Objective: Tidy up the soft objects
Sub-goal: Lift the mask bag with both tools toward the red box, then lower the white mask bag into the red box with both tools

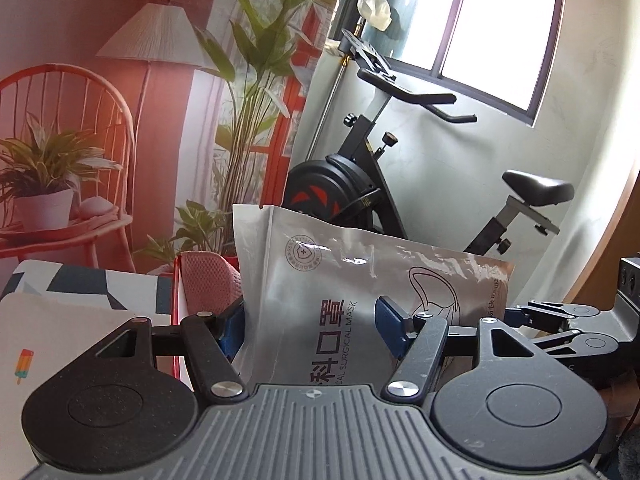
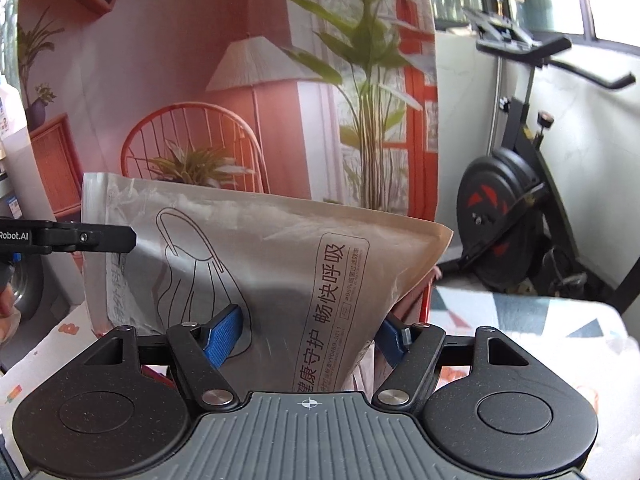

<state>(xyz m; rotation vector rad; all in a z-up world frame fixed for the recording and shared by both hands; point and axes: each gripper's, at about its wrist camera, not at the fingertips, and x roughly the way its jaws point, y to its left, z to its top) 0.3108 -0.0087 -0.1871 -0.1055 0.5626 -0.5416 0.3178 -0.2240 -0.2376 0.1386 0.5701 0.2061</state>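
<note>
**Mask pouch held upright between two grippers**

Silvery surgical mask pouch (image 1: 360,280) raised on edge above red-rimmed bin (image 1: 176,320), pink mesh cloth (image 1: 208,284) just behind. Left gripper (image 1: 310,322) and right gripper (image 2: 308,332) each straddling pouch's lower part; true pinch or loose bracket: cannot tell. Judged mid-placement; next, lowering into bin without buckling. Readable: "SURGICAL MASK", "畅快呼吸", "健康守护"; "Robot.AI" on left gripper's arm.

mask bag (image 1: 360,304) upright filling both claws' gaps, exercise bike (image 1: 360,176) behind
</note>
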